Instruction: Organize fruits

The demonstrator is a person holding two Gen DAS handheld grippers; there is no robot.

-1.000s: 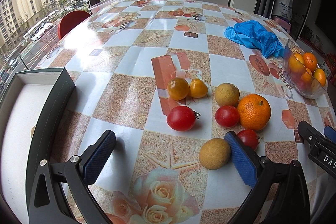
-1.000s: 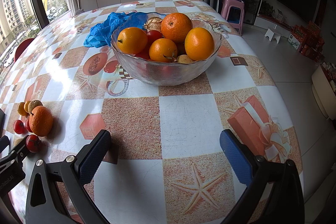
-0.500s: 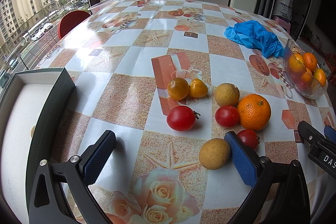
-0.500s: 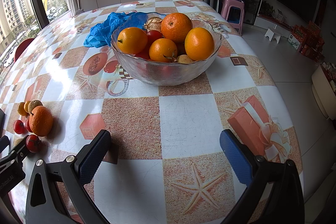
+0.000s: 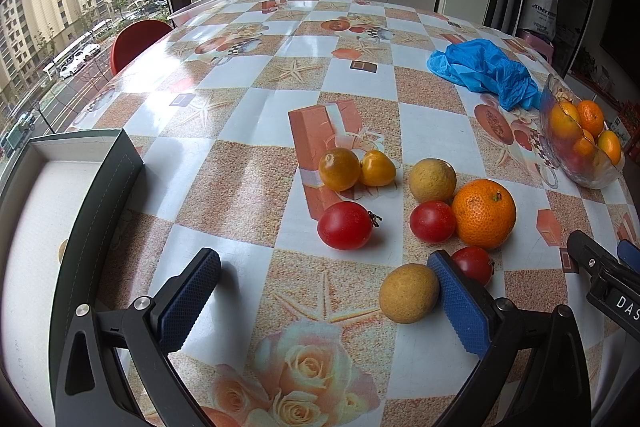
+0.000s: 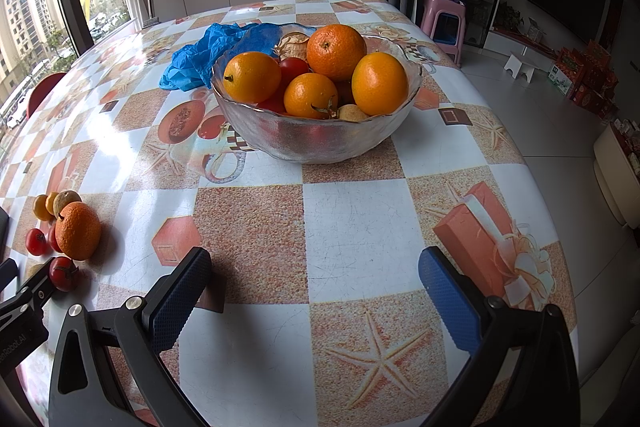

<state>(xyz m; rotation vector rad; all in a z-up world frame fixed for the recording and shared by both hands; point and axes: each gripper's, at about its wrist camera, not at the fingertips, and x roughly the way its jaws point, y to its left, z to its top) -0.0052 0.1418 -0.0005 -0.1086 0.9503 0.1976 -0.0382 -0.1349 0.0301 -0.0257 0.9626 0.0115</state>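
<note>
Blue textured pads are lining the fingers (image 5: 192,291) of the left gripper (image 5: 320,291), which is hanging spread wide and empty low in the left wrist frame. Its right-hand pad is sitting just beside a tan round fruit (image 5: 408,293) at lower centre-right, with a small red tomato (image 5: 474,264) peeking out just behind that finger. Above them, toward the middle of the frame, the loose fruits are lying in a cluster on the patterned tablecloth (image 5: 248,187): a large red tomato (image 5: 345,225), another red tomato (image 5: 433,221) touching a big orange (image 5: 485,213), a second tan fruit (image 5: 433,180) just above those, and two yellow tomatoes (image 5: 356,169) pressed together. A dark-walled tray with a white floor (image 5: 96,195) is occupying the left edge. A crumpled blue plastic bag (image 5: 484,73) is lying in the upper right, and part of the other tool is showing at the right edge.

In the right wrist frame, the right gripper (image 6: 316,291) is likewise gaping open over bare tablecloth at the bottom, holding nothing. A glass bowl (image 6: 320,139) is sitting upper centre, heaped with oranges (image 6: 336,47) and some red tomatoes, the blue bag just behind it to the left. The loose fruit cluster is showing at the far left edge.
</note>
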